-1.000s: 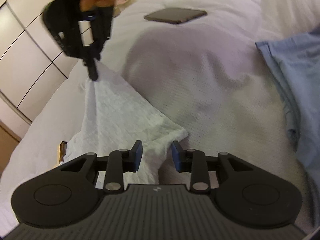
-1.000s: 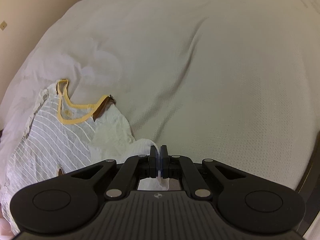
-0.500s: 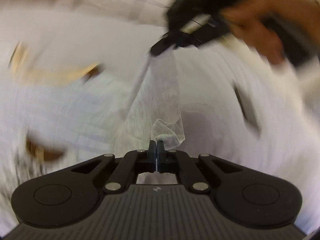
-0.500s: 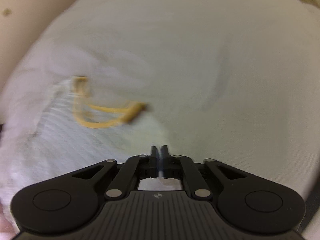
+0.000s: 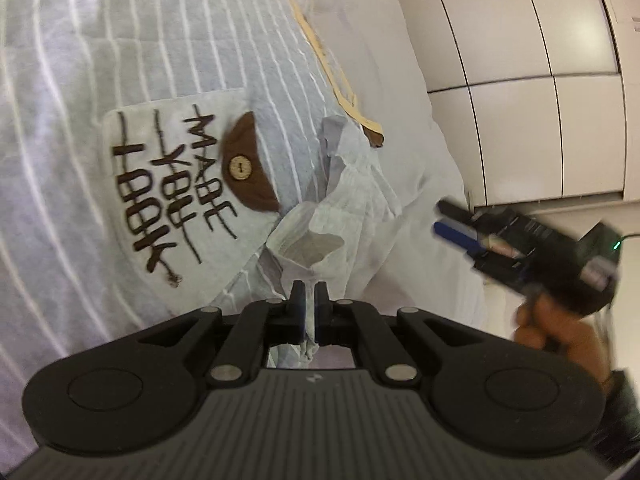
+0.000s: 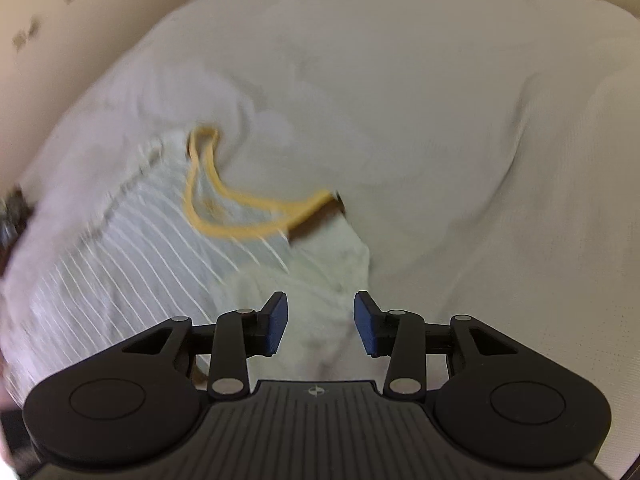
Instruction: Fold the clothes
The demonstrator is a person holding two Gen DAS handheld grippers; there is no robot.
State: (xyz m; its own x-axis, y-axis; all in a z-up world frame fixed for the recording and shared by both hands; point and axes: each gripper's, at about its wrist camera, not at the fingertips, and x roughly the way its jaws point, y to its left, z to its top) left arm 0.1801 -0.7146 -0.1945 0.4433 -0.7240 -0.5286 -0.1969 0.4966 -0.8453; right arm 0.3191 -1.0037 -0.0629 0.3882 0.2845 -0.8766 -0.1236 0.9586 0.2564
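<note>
While your left gripper (image 5: pixel 309 304) pinches a crumpled fold of the shirt (image 5: pixel 120 60) between its nearly closed blue pads, your right gripper (image 6: pixel 321 322) stands spread wide with nothing between its fingers. The fabric you hold on the left looks like a sleeve (image 5: pixel 344 200), pale and bunched, rising from the jaws toward the shirt's chest; a strip of it hangs down behind the fingers.

From the left wrist you see the shirt close up: grey-blue with thin white stripes, a pale pocket (image 5: pixel 172 168) lettered in brown (it reads "MADE YOU LOOK"), a brown flap (image 5: pixel 256 184) with a wooden button (image 5: pixel 240 167), and a yellow neckline (image 5: pixel 324 52) running up to the top edge. The shirt lies on the white bed (image 5: pixel 420 128). To the right, white cupboard doors (image 5: pixel 540 80) stand behind the bed's edge. Your right gripper shows there too (image 5: pixel 456 224), blurred, its fingers apart and pointing toward the sleeve, just beside it but not touching, with your hand (image 5: pixel 560 328) gripping the handle.

From the right wrist, the shirt (image 6: pixel 100 272) lies at left on the bed (image 6: pixel 440 120), its yellow neckline (image 6: pixel 240 216) looped open and blurred. A pale part of the shirt lies directly under and ahead of the open fingers; whether they touch it, you cannot tell. The rest of the bed to the right is bare white cover with soft creases. A beige wall (image 6: pixel 60 20) shows at upper left.
</note>
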